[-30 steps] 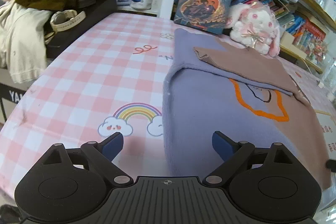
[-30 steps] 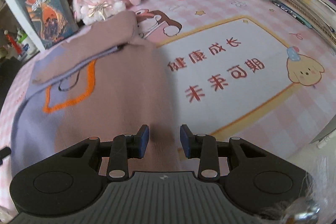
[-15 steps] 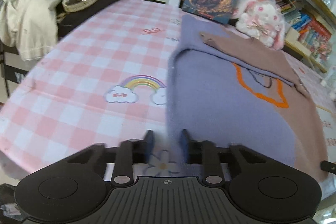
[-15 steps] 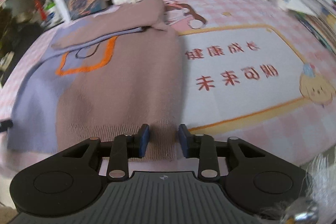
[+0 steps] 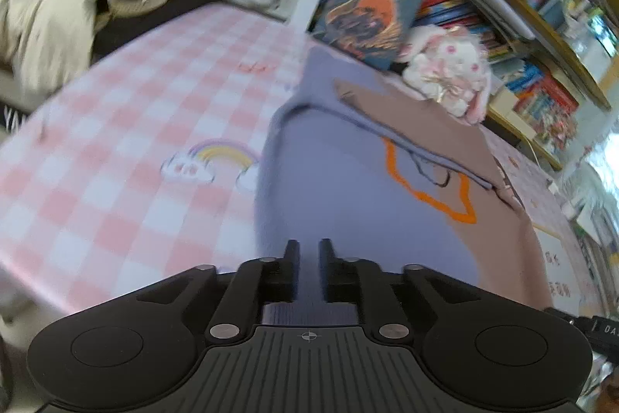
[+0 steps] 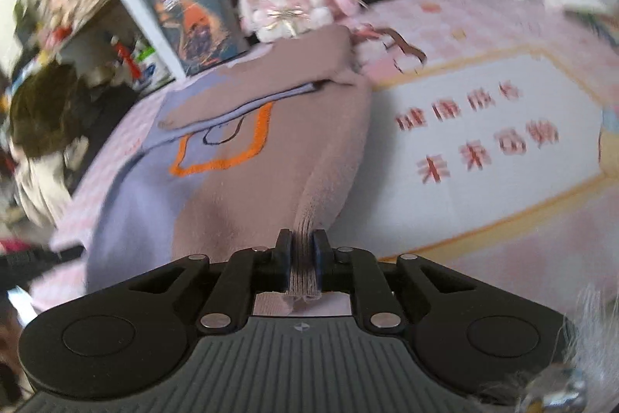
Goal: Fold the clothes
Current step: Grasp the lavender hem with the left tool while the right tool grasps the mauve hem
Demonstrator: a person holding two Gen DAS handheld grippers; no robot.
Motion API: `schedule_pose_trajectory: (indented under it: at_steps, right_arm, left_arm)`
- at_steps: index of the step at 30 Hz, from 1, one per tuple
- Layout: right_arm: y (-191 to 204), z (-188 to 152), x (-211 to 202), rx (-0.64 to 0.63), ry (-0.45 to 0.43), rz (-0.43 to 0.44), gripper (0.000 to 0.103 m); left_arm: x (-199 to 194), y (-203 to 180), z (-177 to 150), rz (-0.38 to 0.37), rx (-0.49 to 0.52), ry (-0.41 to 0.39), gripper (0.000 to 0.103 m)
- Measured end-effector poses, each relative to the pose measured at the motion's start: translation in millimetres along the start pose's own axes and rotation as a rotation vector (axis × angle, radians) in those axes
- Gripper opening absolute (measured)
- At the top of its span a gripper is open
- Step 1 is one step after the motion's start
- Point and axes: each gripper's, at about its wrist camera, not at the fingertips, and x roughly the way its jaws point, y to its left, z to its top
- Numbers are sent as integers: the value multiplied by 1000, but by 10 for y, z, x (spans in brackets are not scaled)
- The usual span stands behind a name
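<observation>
A: Report the status of each gripper.

B: The left gripper [image 5: 308, 258] is pinching the lilac side of the sweater [image 5: 348, 204] at the near hem; its jaws have just been moving, closing hard and then easing slightly, with cloth between them. The right gripper [image 6: 301, 250] is clamped on a bunched ridge of the brown side at the near hem; its jaws have just been closing on that cloth.

A: Location of the sweater?

B: Flat on the pink checked tablecloth [image 5: 116, 149], collar end toward the plush rabbit [image 5: 448, 72] and the book [image 5: 371, 10] propped against the shelves.

A: Progress?

B: Judged as mid-task. Both sleeves [image 6: 247, 91] appear already laid across the chest, over the orange outline. The bottom hem is gripped at two corners and slightly raised on the right side. Remaining, by estimate: carry the hem toward the collar, release, and flatten.

A: Limits of observation?

B: Both views are motion-blurred. The hem edge between the two grippers is hidden beneath their bodies. Whether each grip holds both layers cannot be confirmed. The back of the sweater is not visible. The red lettering [image 6: 476, 134] on the mat is unreadable.
</observation>
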Motion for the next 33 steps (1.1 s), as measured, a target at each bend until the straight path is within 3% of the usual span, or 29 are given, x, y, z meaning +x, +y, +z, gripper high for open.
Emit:
schedule_pose_trajectory:
  at_steps: [7, 11, 15, 16, 17, 18, 19, 20, 21, 23, 26, 28, 31, 33]
  right_arm:
    - [-227, 3, 52, 190, 29, -2, 29]
    - [-270, 77, 110, 234, 11, -9, 36]
    - [-291, 185, 209, 262, -11, -7, 38]
    - [-294, 213, 236, 270, -15, -6, 38]
    - [-290, 237, 265, 273, -17, -6, 38]
    - [-284, 259, 295, 273, -19, -6, 38]
    - [-279, 282, 325, 274, -21, -6, 34]
    - [-263, 313, 369, 270, -5, -5, 18]
    - [-248, 341, 407, 268, 19, 0, 15]
    - [-209, 378, 355, 268, 8, 26, 15]
    - [-246, 413, 182, 333, -36, 157, 16]
    - [-285, 398, 170, 372, -6, 199, 21]
    - [-266, 317, 241, 348, 75, 180, 25]
    - [-262, 235, 255, 351, 103, 172, 29]
  left_arm:
    - [-35, 137, 35, 88, -12, -35, 48]
    - [86, 123, 35, 75, 1, 3, 48]
    - [182, 101, 47, 56, 17, 11, 42]
    - [206, 94, 60, 47, 22, 16, 34]
    - [241, 92, 78, 31, 24, 30, 11]
    - [270, 88, 94, 25, 25, 41, 5]
    - [294, 82, 111, 17, 25, 51, 4]
    - [290, 67, 131, 3, 26, 51, 4]
    - [257, 47, 158, -22, 23, 40, 4]
    - [144, 19, 222, -104, 24, 1, 4]
    - [52, 9, 294, -203, 19, -21, 5]
    - [131, 66, 289, -206, -5, 21, 5]
    - [213, 171, 242, -182, -55, 71, 12]
    - [245, 240, 220, -174, -91, 102, 27]
